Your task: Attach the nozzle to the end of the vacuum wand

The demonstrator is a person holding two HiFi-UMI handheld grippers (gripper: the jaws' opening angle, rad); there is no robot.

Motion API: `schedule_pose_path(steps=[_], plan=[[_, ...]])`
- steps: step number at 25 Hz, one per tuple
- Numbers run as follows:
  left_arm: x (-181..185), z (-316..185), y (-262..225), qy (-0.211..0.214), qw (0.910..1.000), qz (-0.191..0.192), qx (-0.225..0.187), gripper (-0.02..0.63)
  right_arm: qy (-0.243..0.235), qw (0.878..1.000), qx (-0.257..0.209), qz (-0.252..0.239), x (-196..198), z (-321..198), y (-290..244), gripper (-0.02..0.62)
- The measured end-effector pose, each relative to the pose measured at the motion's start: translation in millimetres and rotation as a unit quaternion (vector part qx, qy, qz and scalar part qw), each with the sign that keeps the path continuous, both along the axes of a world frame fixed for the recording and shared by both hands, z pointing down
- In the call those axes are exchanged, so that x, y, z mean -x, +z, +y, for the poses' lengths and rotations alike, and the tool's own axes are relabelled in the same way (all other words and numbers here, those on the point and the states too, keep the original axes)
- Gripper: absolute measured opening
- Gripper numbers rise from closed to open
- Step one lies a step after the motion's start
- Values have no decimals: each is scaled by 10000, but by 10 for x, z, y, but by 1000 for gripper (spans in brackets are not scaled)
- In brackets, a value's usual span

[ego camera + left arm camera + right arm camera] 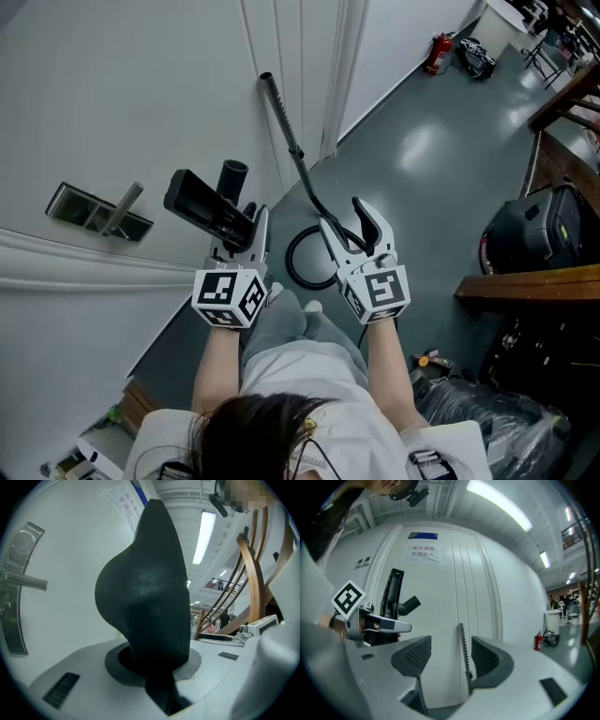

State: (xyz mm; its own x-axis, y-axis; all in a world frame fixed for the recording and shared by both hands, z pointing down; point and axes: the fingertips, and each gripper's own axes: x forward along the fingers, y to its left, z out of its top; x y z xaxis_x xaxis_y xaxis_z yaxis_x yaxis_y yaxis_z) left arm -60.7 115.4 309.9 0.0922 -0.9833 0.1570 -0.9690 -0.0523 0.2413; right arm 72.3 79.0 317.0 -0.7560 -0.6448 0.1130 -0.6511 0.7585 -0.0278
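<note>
A paper notice is stuck on the white door, with two lines of red Chinese characters that look like 库房重地 and 非请勿入. Just above it sits a small blue plate, its print too small to read. In the left gripper view a paper sheet shows red print, too blurred to read.

Head view steeply down, gripper views level toward wall, head and right sharing vacuum wand

2 forearms are reaching forward side by side; the left gripper is clamping a black nozzle, and the right gripper is holding its jaws wide apart.
</note>
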Motion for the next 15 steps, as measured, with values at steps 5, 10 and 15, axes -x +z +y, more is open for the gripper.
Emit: schedule_pose_path(steps=[5, 10, 15], plan=[[32, -128, 39, 84, 10000, 1, 41, 77, -4, 10000, 36, 63, 0, -134, 58, 262], [96, -303, 96, 285, 9993, -197, 114, 77, -6, 10000, 8, 83, 93, -345, 74, 261], [247, -563, 177, 333, 9988, -258, 270, 77, -199, 9991, 8, 380, 257, -664, 185, 262]])
